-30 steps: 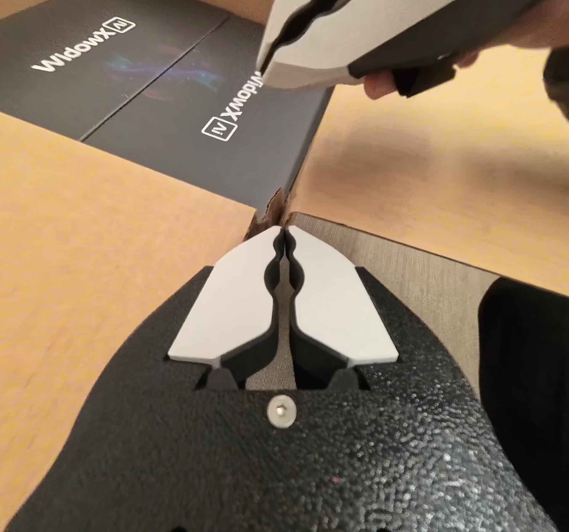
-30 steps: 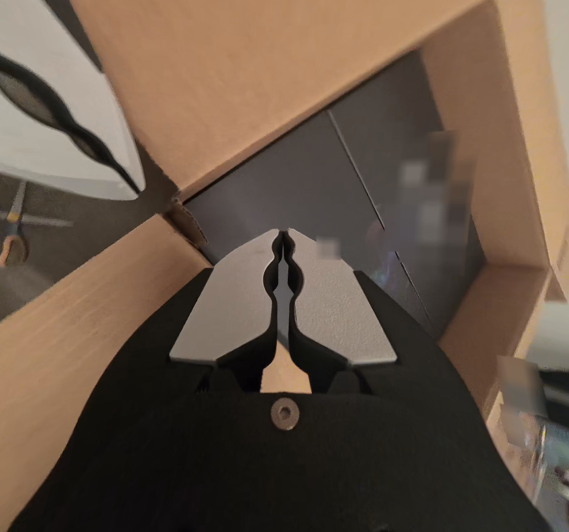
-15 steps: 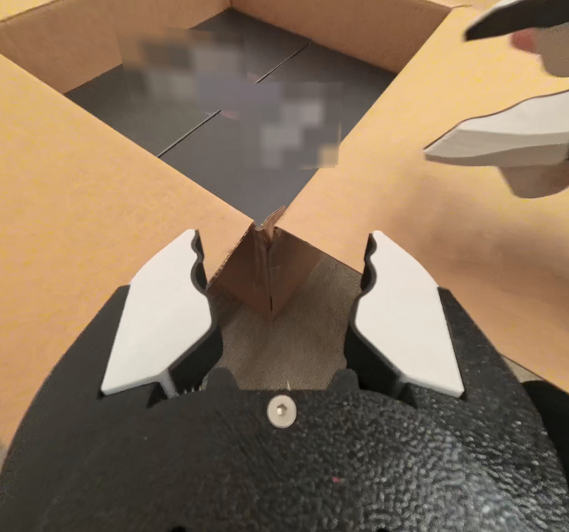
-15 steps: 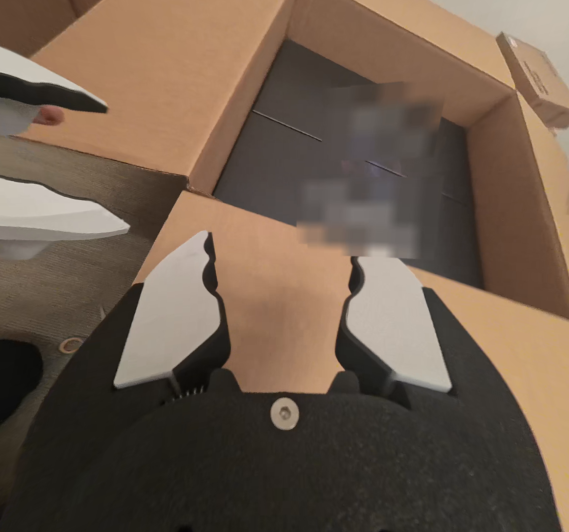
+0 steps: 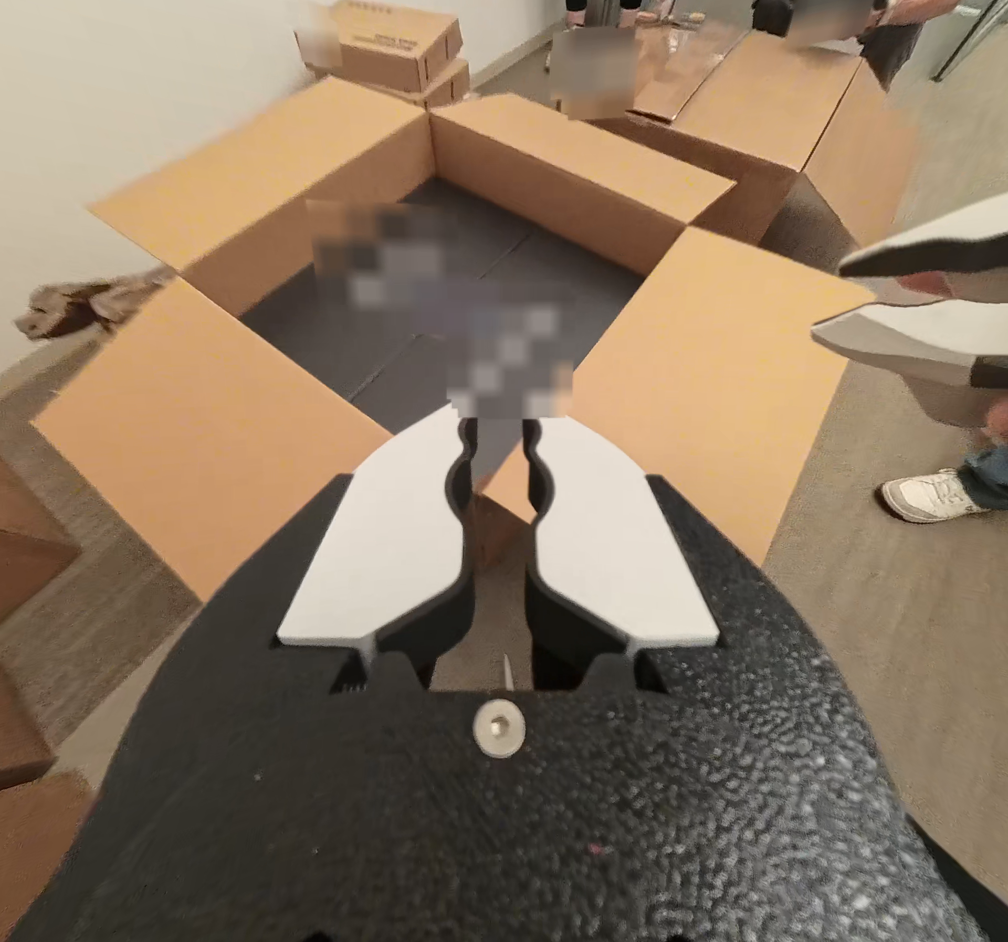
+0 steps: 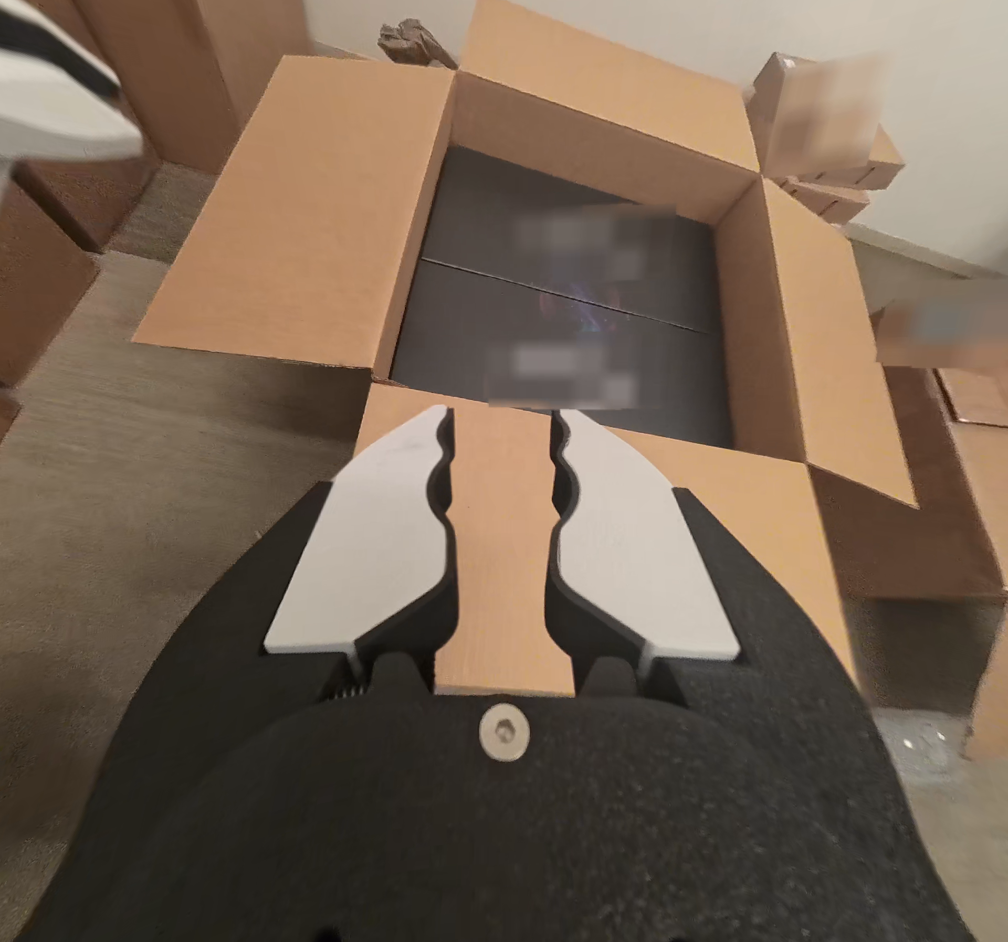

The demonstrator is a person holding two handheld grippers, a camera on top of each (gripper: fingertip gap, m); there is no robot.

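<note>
A large open cardboard box [image 5: 207, 425] sits on the carpet with its four flaps folded out. Two flat dark boxes [image 5: 305, 327] lie side by side inside it. My left gripper [image 5: 496, 425] is held above the near corner where two flaps meet, jaws a small way apart and empty. My right gripper [image 6: 501, 417] is open and empty above the near flap [image 6: 502, 534] of the same box [image 6: 305, 196], looking down on the dark boxes [image 6: 469, 305]. The right gripper also shows at the right edge of the left wrist view [image 5: 927, 305].
Small cardboard boxes [image 5: 393, 43] are stacked by the far wall, and crumpled brown paper [image 5: 71, 305] lies at the left. Another large box [image 5: 763, 114] stands behind, with people [image 5: 900, 0] beyond it. A white shoe [image 5: 927, 496] is at the right. Tall boxes [image 6: 136, 43] stand at the left. My hands' fingertips stand some 15 cm from each other.
Both grippers were shut close to the box corner a second ago. They opened and pulled back and up from the box. The left jaws are narrower than half a second ago.
</note>
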